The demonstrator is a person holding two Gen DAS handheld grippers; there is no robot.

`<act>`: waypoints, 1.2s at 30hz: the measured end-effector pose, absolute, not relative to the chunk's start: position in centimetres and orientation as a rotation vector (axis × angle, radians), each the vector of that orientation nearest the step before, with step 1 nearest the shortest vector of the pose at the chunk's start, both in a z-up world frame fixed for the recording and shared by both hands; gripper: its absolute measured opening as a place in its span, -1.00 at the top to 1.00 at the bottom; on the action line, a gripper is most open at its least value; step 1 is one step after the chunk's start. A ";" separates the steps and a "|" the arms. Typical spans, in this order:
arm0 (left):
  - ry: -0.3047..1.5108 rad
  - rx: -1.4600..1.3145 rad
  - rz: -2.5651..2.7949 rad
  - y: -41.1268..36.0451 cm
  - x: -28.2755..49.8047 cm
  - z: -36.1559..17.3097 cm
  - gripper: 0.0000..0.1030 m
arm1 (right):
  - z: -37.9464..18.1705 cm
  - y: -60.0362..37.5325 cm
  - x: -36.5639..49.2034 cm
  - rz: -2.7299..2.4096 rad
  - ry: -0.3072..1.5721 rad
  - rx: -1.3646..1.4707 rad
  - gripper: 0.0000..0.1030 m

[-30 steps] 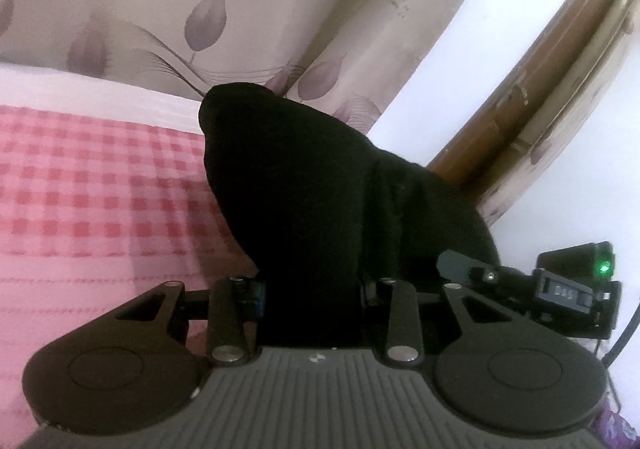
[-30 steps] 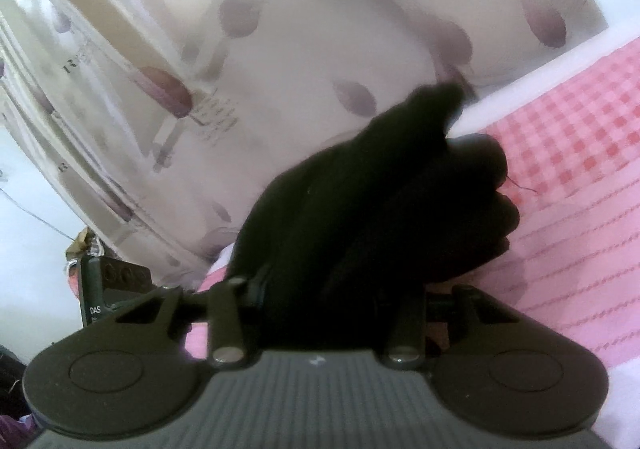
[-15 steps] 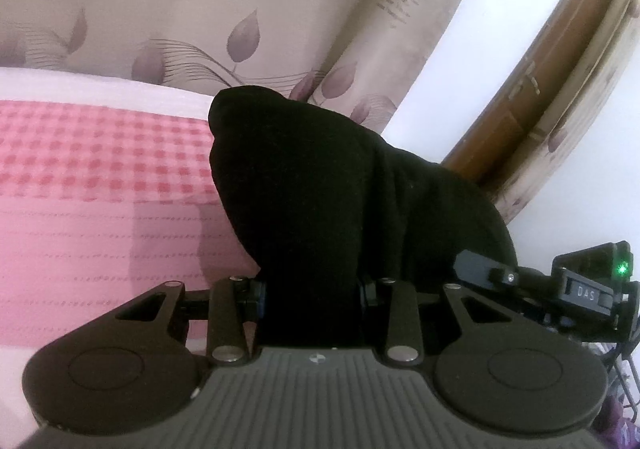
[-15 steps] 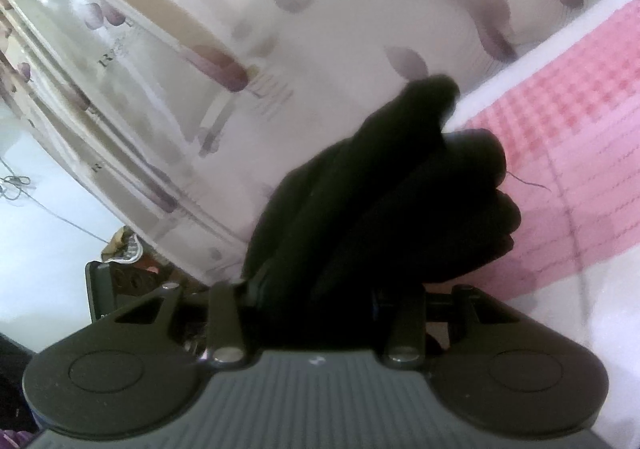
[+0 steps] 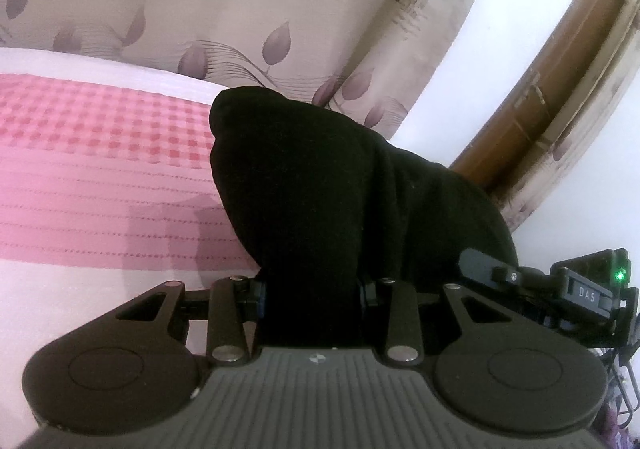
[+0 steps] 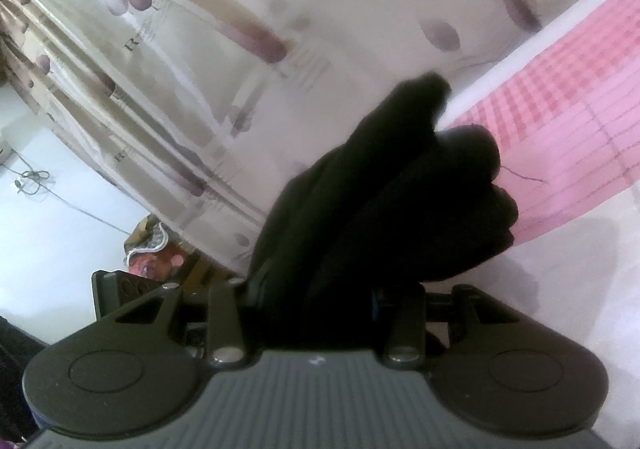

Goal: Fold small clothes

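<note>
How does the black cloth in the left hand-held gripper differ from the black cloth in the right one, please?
The black cloth in the left hand-held gripper rises as one broad, smooth mound; the cloth in the right hand-held gripper is bunched into several narrow folds, with a loose thread. The left view is sharp, the right blurred. Both grippers are shut on the cloth over the pink bedcover.

My left gripper (image 5: 312, 289) clamps bunched black garment (image 5: 320, 185), raised over pink checked bedspread (image 5: 100, 153); right gripper (image 5: 560, 285) alongside, leaf-print curtain (image 5: 240, 1) behind.
</note>
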State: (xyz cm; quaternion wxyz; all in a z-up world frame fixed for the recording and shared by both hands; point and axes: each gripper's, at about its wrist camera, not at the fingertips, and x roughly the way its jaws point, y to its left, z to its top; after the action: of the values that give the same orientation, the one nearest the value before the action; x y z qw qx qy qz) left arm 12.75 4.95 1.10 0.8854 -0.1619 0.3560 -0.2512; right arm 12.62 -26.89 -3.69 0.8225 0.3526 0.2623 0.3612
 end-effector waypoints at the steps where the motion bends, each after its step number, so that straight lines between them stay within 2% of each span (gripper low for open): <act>1: 0.739 -0.341 -0.519 5.2 12.4 1.2 0.28 | -3.7 -26.7 12.5 0.772 0.559 0.753 0.17; 17: 0.734 -0.361 -0.456 8.7 9.8 1.3 0.28 | -4.0 -23.4 11.7 0.809 0.586 0.774 0.17; 36: 0.743 -0.319 -0.404 9.5 12.3 -1.3 0.28 | -6.9 -22.3 14.8 0.758 0.637 0.769 0.17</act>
State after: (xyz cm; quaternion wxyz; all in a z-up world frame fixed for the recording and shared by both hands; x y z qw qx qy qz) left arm 12.32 9.47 -1.34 0.8996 -0.1542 0.3589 -0.1952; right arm 14.79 -22.27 -6.93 0.8098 0.3598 0.2982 0.3548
